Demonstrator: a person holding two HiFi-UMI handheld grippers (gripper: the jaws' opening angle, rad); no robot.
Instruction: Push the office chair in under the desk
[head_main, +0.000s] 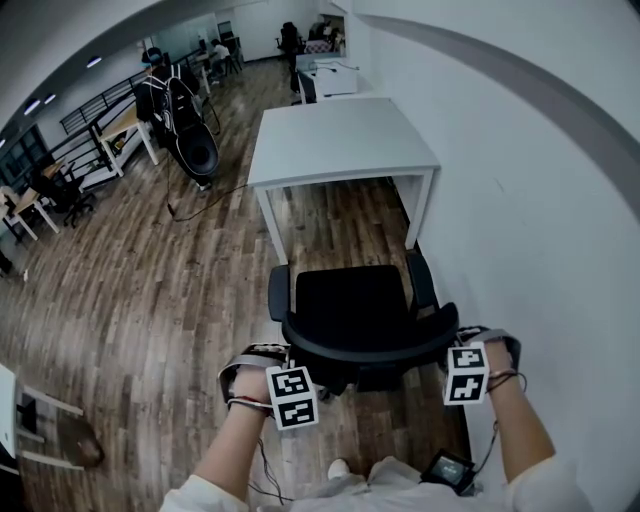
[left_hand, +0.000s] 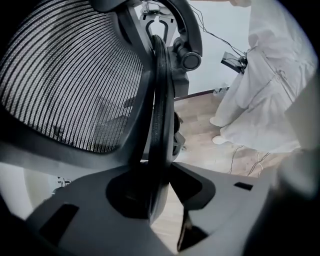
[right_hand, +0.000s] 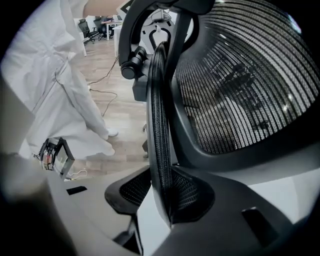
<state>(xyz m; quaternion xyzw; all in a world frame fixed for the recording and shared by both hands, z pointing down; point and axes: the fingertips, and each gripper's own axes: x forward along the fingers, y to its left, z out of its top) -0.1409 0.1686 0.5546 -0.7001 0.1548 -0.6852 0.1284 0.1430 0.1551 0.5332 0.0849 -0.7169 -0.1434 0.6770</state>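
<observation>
A black office chair (head_main: 352, 305) stands with its seat facing a white desk (head_main: 340, 140), the seat's front edge near the desk's legs. The chair's mesh backrest (left_hand: 70, 85) curves across the near side. My left gripper (head_main: 298, 368) is shut on the backrest's top rim (left_hand: 161, 125) at its left end; in the left gripper view the rim runs straight between the jaws. On the right end, my right gripper (head_main: 457, 352) clamps the same rim (right_hand: 160, 130). In the head view both sets of jaws are hidden under the marker cubes.
A white wall (head_main: 540, 200) runs close along the right of chair and desk. A black bag on a stand (head_main: 190, 135) and a floor cable (head_main: 205, 200) lie to the desk's left on the wooden floor (head_main: 150, 290). More desks and chairs stand far behind.
</observation>
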